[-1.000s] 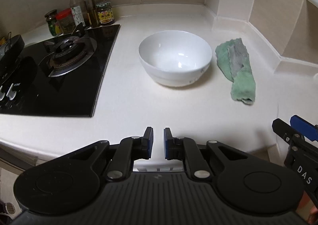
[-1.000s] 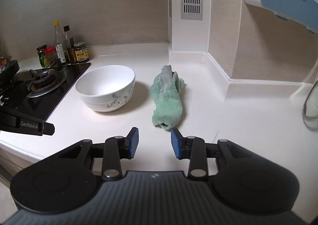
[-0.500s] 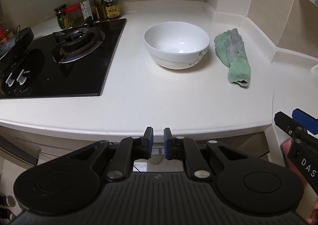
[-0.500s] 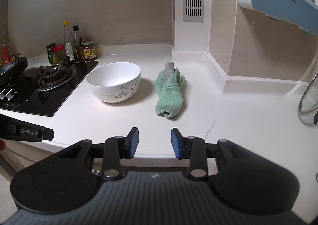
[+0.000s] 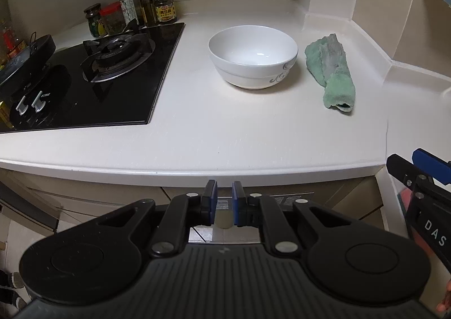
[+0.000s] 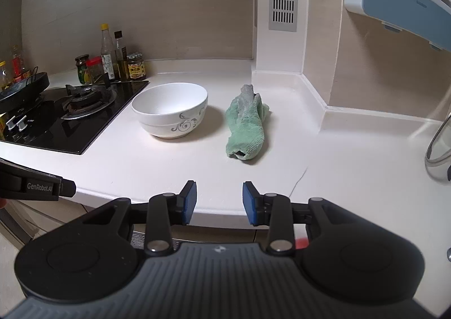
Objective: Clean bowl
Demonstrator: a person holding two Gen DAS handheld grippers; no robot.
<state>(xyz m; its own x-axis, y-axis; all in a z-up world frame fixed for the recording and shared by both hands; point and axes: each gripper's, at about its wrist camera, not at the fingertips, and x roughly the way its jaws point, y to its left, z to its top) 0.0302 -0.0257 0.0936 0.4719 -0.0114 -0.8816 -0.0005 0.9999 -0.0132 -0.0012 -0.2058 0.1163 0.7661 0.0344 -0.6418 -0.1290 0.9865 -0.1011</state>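
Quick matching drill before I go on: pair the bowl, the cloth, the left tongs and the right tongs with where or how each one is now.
1 bowl
2 cloth
3 left tongs
4 right tongs

a rolled, lying at the bowl's right
b narrow gap, holding nothing
c upright beside the stove
d wide open, holding nothing

1-c, 2-a, 3-b, 4-d

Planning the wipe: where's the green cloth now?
In both views the green cloth lies on the white counter, just right of the white bowl, untouched by either gripper.
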